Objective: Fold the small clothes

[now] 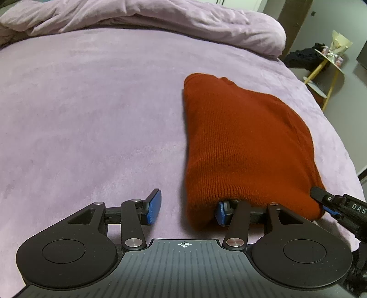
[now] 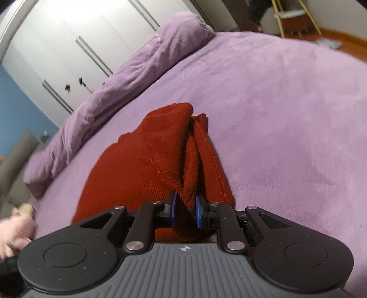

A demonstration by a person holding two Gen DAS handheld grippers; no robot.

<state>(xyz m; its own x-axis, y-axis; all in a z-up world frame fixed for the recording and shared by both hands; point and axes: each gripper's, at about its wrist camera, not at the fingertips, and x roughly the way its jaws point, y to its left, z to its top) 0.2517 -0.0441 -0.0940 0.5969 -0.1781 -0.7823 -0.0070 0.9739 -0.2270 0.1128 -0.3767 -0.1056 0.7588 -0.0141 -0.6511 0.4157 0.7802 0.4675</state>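
Carrying everything: the wide bed (image 1: 91,114) under a lilac plush sheet serves as the folding surface, flat and soft, so cloth laid on it stays where it is put.
Bedding: a rumpled lilac duvet (image 1: 160,20) lies bunched along the far edge, well apart from the work (probably pushed back to leave room).
Garment: the small rust-red knitted garment (image 1: 240,137) lies on the sheet toward the bed's right side, already doubled into a narrow, thick bundle; its near hem is raised off the sheet because both tools are at it.
Left gripper (image 1: 187,208): jaws spread wide, one finger bare over the sheet, the other tucked under the garment's near hem. I judge it is either letting go or sliding in for a new hold; nothing is pinched.
Right gripper (image 2: 185,212): jaws closed on a gathered ridge of the red knit at the near corner, the layers bunched between the blue pads (image 2: 199,212), which keeps the stacked layers from slipping apart.
Step, as I judge it: a late fold, with the near edge ready to be carried over or smoothed down.
Risk: thick knit may spring open once released.
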